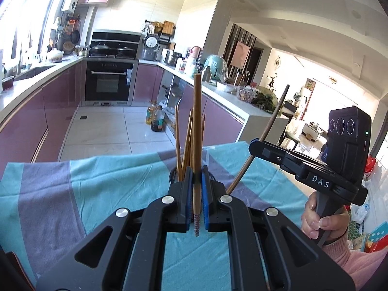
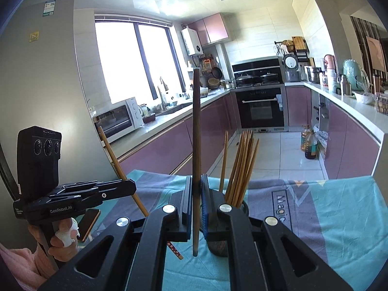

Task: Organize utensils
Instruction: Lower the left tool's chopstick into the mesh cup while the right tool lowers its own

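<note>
My left gripper (image 1: 197,181) is shut on a light wooden chopstick (image 1: 197,131) and holds it upright above the table. It also shows in the right wrist view (image 2: 132,189) at the left, with its chopstick (image 2: 114,155) slanted. My right gripper (image 2: 196,189) is shut on a dark brown chopstick (image 2: 196,126), upright. In the left wrist view the right gripper (image 1: 254,149) holds that dark chopstick (image 1: 269,131) at a slant. A dark round utensil holder (image 2: 243,207) with several wooden chopsticks (image 2: 242,167) stands on the table just beyond both grippers; the left wrist view shows it (image 1: 173,175) behind my fingers.
A teal and grey-purple tablecloth (image 2: 327,218) covers the table. A phone (image 2: 88,223) lies on it near the left hand. Beyond the table's far edge is the kitchen floor with oil bottles (image 1: 155,117), purple cabinets and an oven (image 1: 108,82). A fridge (image 2: 48,97) stands at left.
</note>
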A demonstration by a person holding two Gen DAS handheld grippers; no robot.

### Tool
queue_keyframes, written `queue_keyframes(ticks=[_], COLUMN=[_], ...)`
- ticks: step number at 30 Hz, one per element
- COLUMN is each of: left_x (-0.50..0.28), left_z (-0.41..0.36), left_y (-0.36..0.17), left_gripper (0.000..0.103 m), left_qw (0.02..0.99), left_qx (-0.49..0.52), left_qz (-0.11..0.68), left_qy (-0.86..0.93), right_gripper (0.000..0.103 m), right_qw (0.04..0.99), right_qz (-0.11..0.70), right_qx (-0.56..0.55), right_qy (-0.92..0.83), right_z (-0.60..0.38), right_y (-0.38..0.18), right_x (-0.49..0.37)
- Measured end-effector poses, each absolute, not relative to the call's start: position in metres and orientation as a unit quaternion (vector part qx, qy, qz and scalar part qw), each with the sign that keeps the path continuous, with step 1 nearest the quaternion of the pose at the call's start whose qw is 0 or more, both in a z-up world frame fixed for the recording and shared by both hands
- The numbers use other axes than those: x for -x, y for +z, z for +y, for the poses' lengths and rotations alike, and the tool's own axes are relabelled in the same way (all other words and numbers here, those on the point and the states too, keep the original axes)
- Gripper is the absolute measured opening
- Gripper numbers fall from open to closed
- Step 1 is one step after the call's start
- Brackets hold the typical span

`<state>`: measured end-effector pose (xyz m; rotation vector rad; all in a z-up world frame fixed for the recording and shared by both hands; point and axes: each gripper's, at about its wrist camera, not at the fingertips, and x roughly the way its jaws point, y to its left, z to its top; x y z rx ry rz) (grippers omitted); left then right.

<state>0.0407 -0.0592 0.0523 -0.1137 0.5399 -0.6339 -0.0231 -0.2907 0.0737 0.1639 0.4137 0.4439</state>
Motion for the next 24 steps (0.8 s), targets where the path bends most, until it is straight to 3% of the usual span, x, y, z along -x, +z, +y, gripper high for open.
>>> queue_keyframes(ticks=[13, 24], left_x=[-0.042, -0.049], left_z=[-0.069, -0.091], left_y=[0.095, 0.083], left_gripper=[0.008, 0.008], left_qw=[0.928, 0.928], left_qx=[0.058, 0.043], left_qz=[0.198, 0.218], left_qy=[-0.31, -0.298], right_gripper=[0.006, 0.006], right_qw=[0.958, 0.956], right_qz=[0.178, 0.209], right_qx=[-0.088, -0.094], right_qy=[0.204, 0.185], right_z=[-0.297, -0.292], right_y=[0.09, 0.067], right_x=[-0.001, -0.025])
